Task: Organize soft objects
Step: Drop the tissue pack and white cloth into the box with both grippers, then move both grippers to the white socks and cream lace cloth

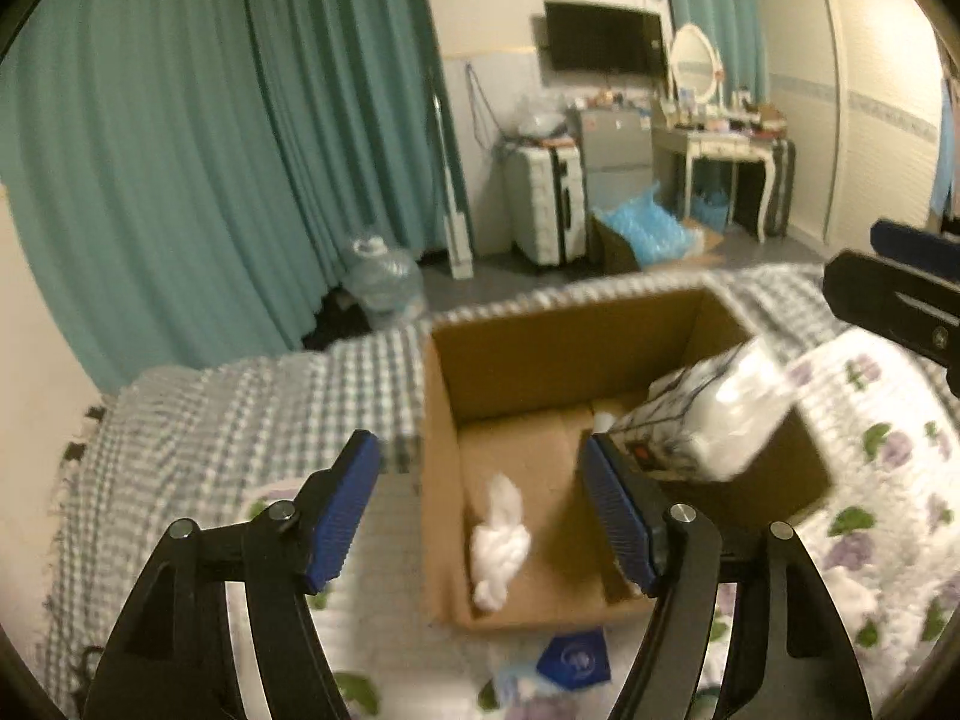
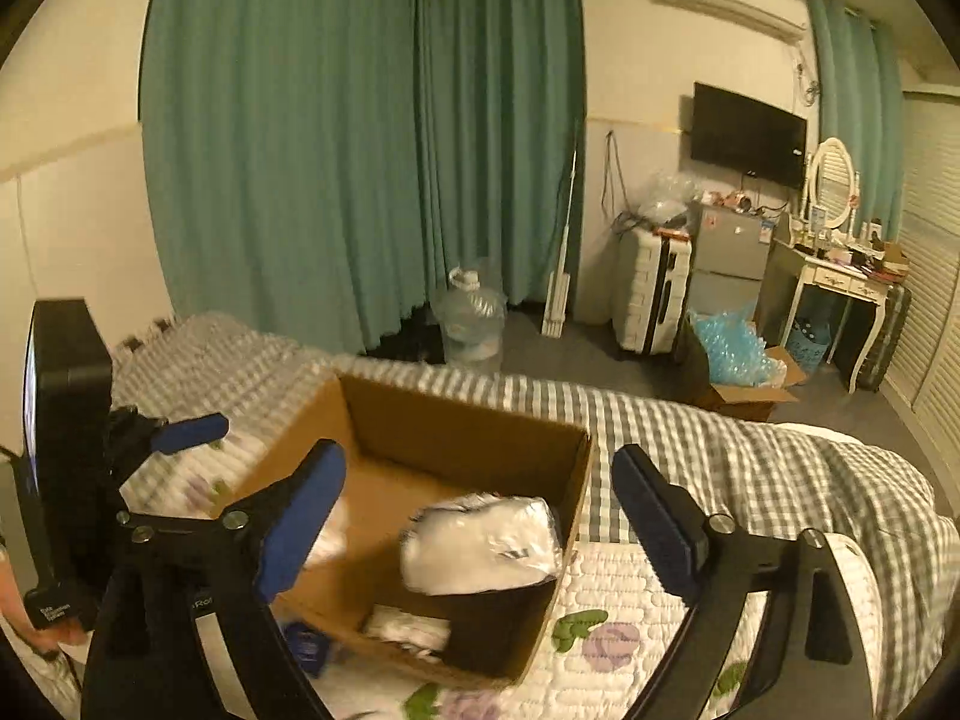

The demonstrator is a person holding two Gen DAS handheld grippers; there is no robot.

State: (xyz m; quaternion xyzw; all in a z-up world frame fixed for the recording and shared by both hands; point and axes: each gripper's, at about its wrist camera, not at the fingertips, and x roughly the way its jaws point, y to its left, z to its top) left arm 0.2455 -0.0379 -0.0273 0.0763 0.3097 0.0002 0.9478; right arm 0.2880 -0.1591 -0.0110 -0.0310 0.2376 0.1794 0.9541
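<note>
An open cardboard box (image 1: 540, 354) stands on the bed; it also shows in the right wrist view (image 2: 456, 420). A white plastic-wrapped soft pack (image 1: 714, 414) sits blurred and tilted at the box's right wall; it shows in the right wrist view (image 2: 486, 540) inside the box. A white knotted cloth (image 1: 498, 540) lies on the box floor. My left gripper (image 1: 480, 516) is open and empty over the box's near left side. My right gripper (image 2: 480, 528) is open, just above the pack, not gripping it. The right gripper's tip also shows at the right of the left wrist view (image 1: 900, 276).
A floral white quilt (image 2: 606, 642) and a grey checked blanket (image 1: 252, 414) cover the bed. A small blue packet (image 1: 576, 657) lies in front of the box. Beyond the bed are teal curtains, a water jug (image 2: 471, 318), a suitcase (image 2: 651, 294) and a dressing table.
</note>
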